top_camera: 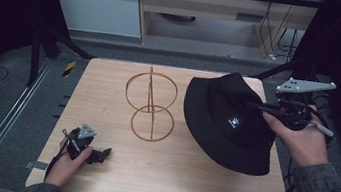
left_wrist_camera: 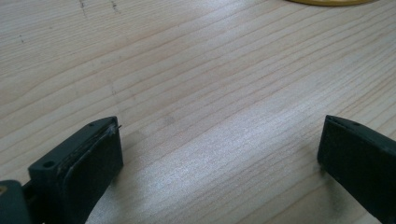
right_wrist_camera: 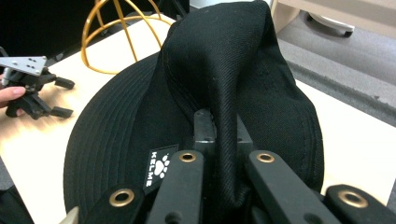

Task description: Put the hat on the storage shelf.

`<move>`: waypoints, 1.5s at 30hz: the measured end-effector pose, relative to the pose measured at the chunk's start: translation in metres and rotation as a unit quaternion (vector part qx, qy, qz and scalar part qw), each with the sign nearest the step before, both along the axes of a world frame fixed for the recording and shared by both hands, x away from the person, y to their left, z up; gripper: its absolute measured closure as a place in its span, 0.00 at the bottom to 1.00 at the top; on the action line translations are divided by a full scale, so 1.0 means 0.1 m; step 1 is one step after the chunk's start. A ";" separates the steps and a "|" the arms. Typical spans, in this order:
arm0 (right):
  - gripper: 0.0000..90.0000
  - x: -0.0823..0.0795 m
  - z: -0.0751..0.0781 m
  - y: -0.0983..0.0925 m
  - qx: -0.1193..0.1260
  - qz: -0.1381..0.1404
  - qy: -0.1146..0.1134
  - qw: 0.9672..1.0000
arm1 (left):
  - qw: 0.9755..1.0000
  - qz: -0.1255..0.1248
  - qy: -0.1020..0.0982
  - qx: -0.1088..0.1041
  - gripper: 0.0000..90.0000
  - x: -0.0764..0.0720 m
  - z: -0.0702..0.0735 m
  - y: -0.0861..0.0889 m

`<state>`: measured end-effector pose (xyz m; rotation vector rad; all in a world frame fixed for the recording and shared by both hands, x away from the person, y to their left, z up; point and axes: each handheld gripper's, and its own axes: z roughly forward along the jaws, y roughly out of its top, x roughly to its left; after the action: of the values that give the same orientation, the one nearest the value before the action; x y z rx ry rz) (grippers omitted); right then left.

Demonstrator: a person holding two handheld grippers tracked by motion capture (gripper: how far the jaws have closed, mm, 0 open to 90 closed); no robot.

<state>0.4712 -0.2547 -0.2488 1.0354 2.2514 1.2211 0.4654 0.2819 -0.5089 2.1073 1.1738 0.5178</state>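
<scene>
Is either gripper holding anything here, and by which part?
The right gripper pinches a fold of the black hat's crown. The left gripper is open, holding nothing.

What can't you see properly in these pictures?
- Table under the hat: hidden by it, high view.
- Wire stand: cut off by the top edge, left gripper view.
- Right gripper tips: buried in hat cloth, right gripper view.
- Hat's label: too small to read, high view.
</scene>
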 end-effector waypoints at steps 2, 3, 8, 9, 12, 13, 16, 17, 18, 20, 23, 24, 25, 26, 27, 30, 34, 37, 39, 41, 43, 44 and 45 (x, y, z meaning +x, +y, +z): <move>0.97 -0.01 0.03 0.02 -0.001 0.003 -0.002 1.000 | 1.000 0.000 0.000 0.000 0.00 0.00 0.00 0.00; 0.97 -0.01 0.05 0.03 -0.002 0.006 -0.005 1.000 | 1.000 0.000 0.000 0.000 0.00 0.00 0.00 0.00; 0.97 -0.03 0.18 0.15 -0.007 0.018 -0.017 1.000 | 1.000 0.000 0.000 0.000 0.00 0.00 0.00 0.00; 0.97 -0.04 0.20 0.18 -0.007 0.020 -0.019 1.000 | 1.000 0.000 0.000 0.000 0.00 0.00 0.00 0.00; 0.97 -0.04 0.24 0.23 -0.007 0.027 -0.023 0.999 | 1.000 0.000 0.000 0.000 0.00 0.00 0.00 0.00; 0.97 -0.03 0.26 0.25 -0.004 0.030 -0.021 0.999 | 1.000 0.000 0.000 -0.001 0.00 0.00 0.00 0.00; 0.97 -0.01 0.28 0.28 -0.003 0.035 -0.019 0.999 | 1.000 0.000 0.000 -0.001 0.00 0.00 0.00 0.00; 0.97 0.00 0.29 0.30 -0.003 0.037 -0.020 0.999 | 1.000 0.001 -0.001 -0.001 0.00 0.00 0.00 0.00; 0.97 0.00 0.30 0.30 -0.003 0.037 -0.020 0.999 | 1.000 0.001 -0.001 -0.001 0.00 0.00 0.00 0.00; 0.97 0.01 0.31 0.32 -0.003 0.038 -0.020 0.999 | 1.000 0.001 -0.001 -0.001 0.00 0.00 0.00 0.00; 0.97 0.03 0.35 0.36 -0.008 0.039 -0.021 0.999 | 1.000 0.001 -0.001 -0.001 0.00 0.00 0.00 0.00; 0.97 0.03 0.35 0.36 -0.008 0.039 -0.021 0.999 | 1.000 0.001 -0.001 -0.001 0.00 0.00 0.00 0.00; 0.97 0.04 0.37 0.39 -0.006 0.041 -0.023 0.999 | 1.000 0.001 -0.001 -0.001 0.00 0.00 0.00 0.00; 0.97 0.04 0.37 0.39 -0.006 0.041 -0.023 0.999 | 1.000 0.001 -0.001 -0.001 0.00 0.00 0.00 0.00; 0.97 0.05 0.37 0.39 -0.008 0.042 -0.024 0.999 | 1.000 0.002 -0.001 -0.003 0.00 0.00 0.00 -0.01; 0.97 0.07 0.41 0.46 -0.011 0.045 -0.027 0.999 | 1.000 0.003 0.000 -0.004 0.00 0.00 0.00 -0.01; 0.97 0.11 0.45 0.54 -0.014 0.051 -0.026 0.998 | 1.000 0.002 -0.001 -0.002 0.00 0.00 0.00 0.00; 0.97 0.14 0.49 0.62 -0.016 0.059 -0.022 0.998 | 1.000 0.002 -0.001 -0.002 0.00 0.00 0.00 0.00; 0.97 0.16 0.53 0.68 -0.020 0.064 -0.025 0.997 | 1.000 0.002 -0.001 -0.002 0.00 0.00 0.00 0.00; 0.97 0.18 0.56 0.73 -0.022 0.067 -0.025 0.997 | 1.000 0.002 -0.001 -0.002 0.00 0.00 0.00 0.00; 0.97 0.20 0.59 0.80 -0.028 0.072 -0.027 0.997 | 1.000 0.002 -0.001 -0.003 0.00 0.00 0.00 0.00; 0.97 0.21 0.60 0.82 -0.030 0.074 -0.027 0.996 | 1.000 0.002 -0.001 -0.003 0.00 0.00 0.00 0.00; 0.97 0.22 0.61 0.85 -0.034 0.076 -0.027 0.996 | 1.000 0.002 -0.001 -0.002 0.00 0.00 0.00 0.00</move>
<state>0.4932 -0.1699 -0.1878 0.8088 2.3472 1.2093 0.4654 0.2814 -0.5091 2.0998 1.1775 0.5189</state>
